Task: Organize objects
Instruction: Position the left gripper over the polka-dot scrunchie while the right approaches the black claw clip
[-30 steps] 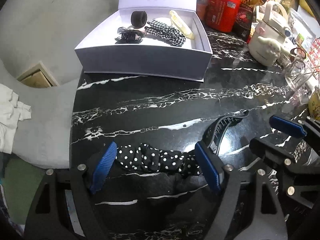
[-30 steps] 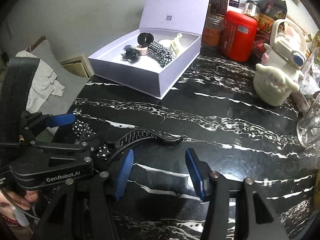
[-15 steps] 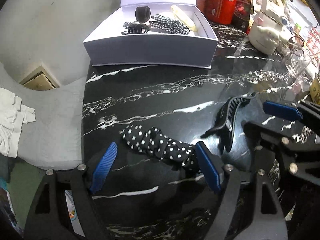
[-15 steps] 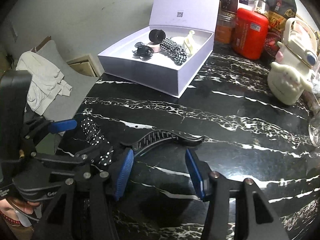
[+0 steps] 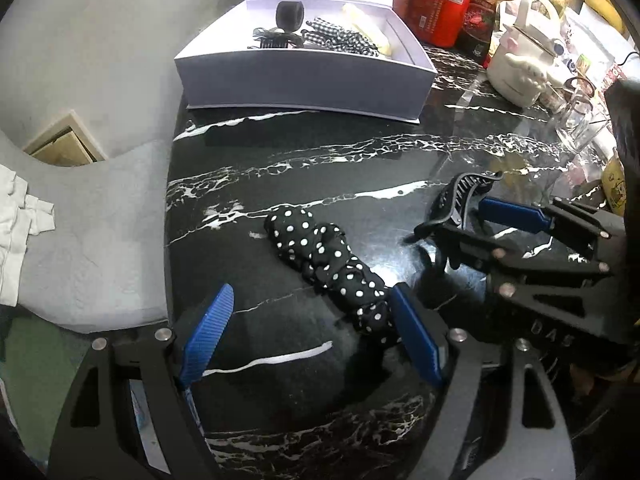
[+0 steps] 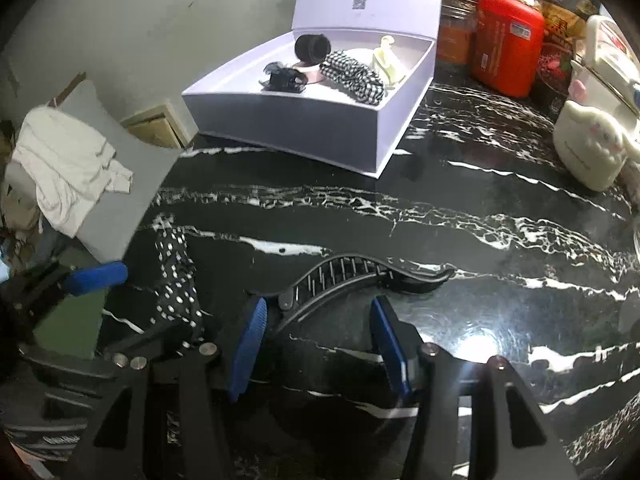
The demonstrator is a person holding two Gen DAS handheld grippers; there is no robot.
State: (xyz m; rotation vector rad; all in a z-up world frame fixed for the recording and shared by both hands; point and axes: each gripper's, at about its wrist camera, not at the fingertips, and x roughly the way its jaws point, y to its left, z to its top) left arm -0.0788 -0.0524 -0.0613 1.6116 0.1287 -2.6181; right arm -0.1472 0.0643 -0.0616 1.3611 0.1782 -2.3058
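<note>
**Polka-dot scrunchie and black hair clip await boxing**

Black-and-white dotted scrunchie (image 5: 328, 264) lies on the marble table (image 5: 360, 160), now angled, one end touching the spread left gripper (image 5: 316, 332). The right gripper (image 6: 316, 340), also spread, has drawn back, framing the banana hair clip (image 6: 360, 280). Neither is grasped yet; the white box (image 5: 304, 80) stands well apart.

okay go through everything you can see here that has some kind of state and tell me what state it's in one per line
Left tool: open, polka-dot scrunchie lying between its fingers, ungripped.
Right tool: open, straddling the black hair clip.
Black hair clip: flat on the marble table, not yet gripped.
White box: lid up, holding several hair accessories.
Checked scrunchie: inside the box.
</note>
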